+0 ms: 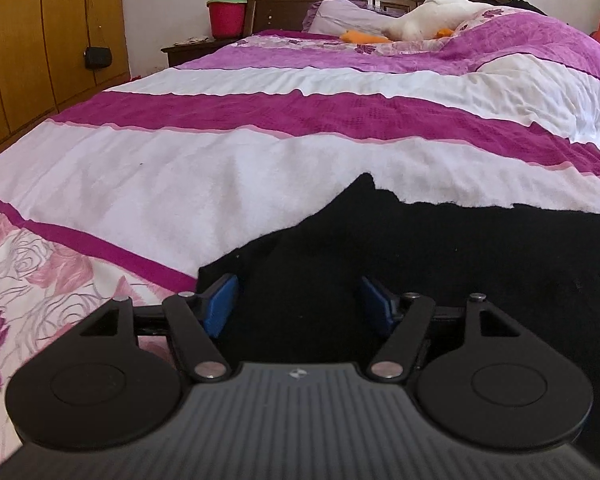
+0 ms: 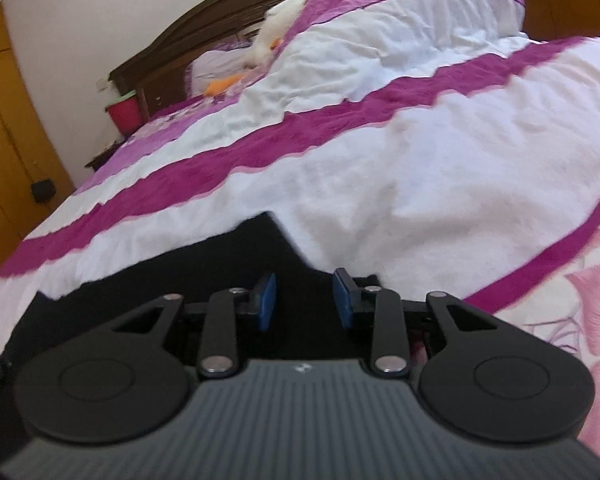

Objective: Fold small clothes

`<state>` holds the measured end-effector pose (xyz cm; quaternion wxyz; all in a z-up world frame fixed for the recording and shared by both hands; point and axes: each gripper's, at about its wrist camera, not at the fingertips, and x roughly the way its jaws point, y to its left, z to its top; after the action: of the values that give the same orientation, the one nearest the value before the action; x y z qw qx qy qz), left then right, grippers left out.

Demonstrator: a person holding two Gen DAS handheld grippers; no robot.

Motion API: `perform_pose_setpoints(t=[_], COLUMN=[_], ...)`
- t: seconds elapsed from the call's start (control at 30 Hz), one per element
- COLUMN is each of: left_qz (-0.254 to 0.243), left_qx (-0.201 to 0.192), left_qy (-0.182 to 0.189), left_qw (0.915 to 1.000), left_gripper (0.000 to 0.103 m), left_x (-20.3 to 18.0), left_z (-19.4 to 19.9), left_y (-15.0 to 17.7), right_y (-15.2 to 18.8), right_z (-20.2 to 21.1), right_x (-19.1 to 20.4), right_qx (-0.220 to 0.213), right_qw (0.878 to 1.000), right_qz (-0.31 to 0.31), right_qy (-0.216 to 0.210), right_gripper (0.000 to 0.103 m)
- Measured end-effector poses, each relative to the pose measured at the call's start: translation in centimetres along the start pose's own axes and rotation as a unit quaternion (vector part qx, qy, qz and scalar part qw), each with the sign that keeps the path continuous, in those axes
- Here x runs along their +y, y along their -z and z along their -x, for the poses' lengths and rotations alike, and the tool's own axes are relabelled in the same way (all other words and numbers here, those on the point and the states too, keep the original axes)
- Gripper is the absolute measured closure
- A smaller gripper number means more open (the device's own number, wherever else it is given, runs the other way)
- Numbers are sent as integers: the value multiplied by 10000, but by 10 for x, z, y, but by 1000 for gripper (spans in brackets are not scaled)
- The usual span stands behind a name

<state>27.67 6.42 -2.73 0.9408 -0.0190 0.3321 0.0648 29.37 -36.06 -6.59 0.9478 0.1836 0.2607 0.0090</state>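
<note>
On the striped bed (image 1: 260, 152), a black garment (image 1: 440, 248) lies crosswise directly ahead of both tools, left tool (image 1: 300, 306) and right tool (image 2: 305, 300) alike with fingers apart, low over its near edge

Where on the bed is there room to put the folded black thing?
Free: the wide white band of the bedspread, between the black garment and the magenta stripe. Crowded: near the headboard, with the white plush toy and the pillow.
</note>
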Motion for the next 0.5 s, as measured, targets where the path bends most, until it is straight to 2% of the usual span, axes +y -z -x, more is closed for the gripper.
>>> perform_pose_setpoints(t=[0.1,0.23,0.33,0.4,0.43,0.5], left_qz=[-84,-69,-112,-197,-198,-74], left_qx=[22,61,76,109,129,179], left_qy=[80,176,49,-111,-172,-193], left_qw=[9999,9998,9999,9997,9996,9996], left_gripper=[30,30,30,30,30,30], left_x=[6,20,31,40,45,55], left_z=[16,42,62,73,77,87], left_y=[-2,-1,3,8,10,15], right_y=[-4,-4,2,7,9,16], right_z=[18,49,75,90,96,106], right_x=[-6,-8,-14,-22,-26,-32], right_qx=[-59,-135,-182,-196,-195,-169], right_qw=[9996,9997,9995,9992,9989,9982], right_qz=[-261,-225,-240,-358,-425,-577], right_qy=[-64,2,-3,-22,-40,-49], right_gripper=[68,65,64,58,50,49])
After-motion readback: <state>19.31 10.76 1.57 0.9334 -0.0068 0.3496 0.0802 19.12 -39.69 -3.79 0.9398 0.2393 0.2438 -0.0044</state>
